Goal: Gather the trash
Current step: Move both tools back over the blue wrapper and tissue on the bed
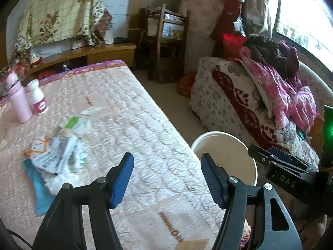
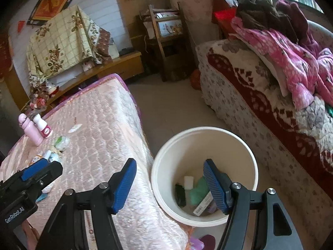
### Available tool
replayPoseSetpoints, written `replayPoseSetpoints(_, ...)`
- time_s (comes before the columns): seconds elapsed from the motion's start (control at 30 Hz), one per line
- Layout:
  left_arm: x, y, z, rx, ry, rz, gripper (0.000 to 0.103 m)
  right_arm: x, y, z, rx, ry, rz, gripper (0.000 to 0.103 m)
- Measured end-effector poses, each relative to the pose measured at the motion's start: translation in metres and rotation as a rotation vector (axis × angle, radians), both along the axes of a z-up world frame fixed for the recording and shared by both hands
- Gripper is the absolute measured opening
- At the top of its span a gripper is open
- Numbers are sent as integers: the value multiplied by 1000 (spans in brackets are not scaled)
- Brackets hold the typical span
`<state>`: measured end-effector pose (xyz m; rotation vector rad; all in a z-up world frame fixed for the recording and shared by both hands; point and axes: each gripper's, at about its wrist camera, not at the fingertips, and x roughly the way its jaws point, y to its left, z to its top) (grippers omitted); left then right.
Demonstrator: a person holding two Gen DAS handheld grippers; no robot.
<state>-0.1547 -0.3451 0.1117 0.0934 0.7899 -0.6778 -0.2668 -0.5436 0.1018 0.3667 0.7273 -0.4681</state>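
Observation:
A pile of crumpled wrappers point(image 1: 56, 152) lies on the pink quilted bed point(image 1: 129, 125), with a blue packet point(image 1: 39, 187) beside it and a green-white wrapper point(image 1: 76, 125) further back. My left gripper point(image 1: 166, 179) is open and empty above the bed, right of the pile. My right gripper point(image 2: 169, 184) is open and empty over the rim of the white bin point(image 2: 208, 141). The bin holds several pieces of trash point(image 2: 197, 193). The wrappers show small in the right wrist view point(image 2: 52, 156). The left gripper's body shows in the right wrist view's lower left corner.
A pink bottle point(image 1: 17, 100) and a white bottle point(image 1: 39, 100) stand on the bed's far left. A sofa point(image 1: 239, 104) with pink clothes point(image 1: 287, 95) is on the right. A wooden shelf point(image 1: 166, 41) stands at the back. The bin point(image 1: 239, 145) stands on the floor between bed and sofa.

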Motion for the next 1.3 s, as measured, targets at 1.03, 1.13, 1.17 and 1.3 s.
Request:
replayPoseSetpoints(1.03,30,217,7,57,-16,319,75,80,178,11,-50,-4,384,72)
replayPoseSetpoints(1.13,36,236,-5,65,19,343,75,92,189,6,-26,8,427,72)
replayPoseSetpoints(1.17,40,242,-9,60,37,353,75,96,193,4,-15,13,441,72)
replayPoseSetpoints(1.3,57,248,-28,18,132,370,75,112,205,-7,7,50,468,72)
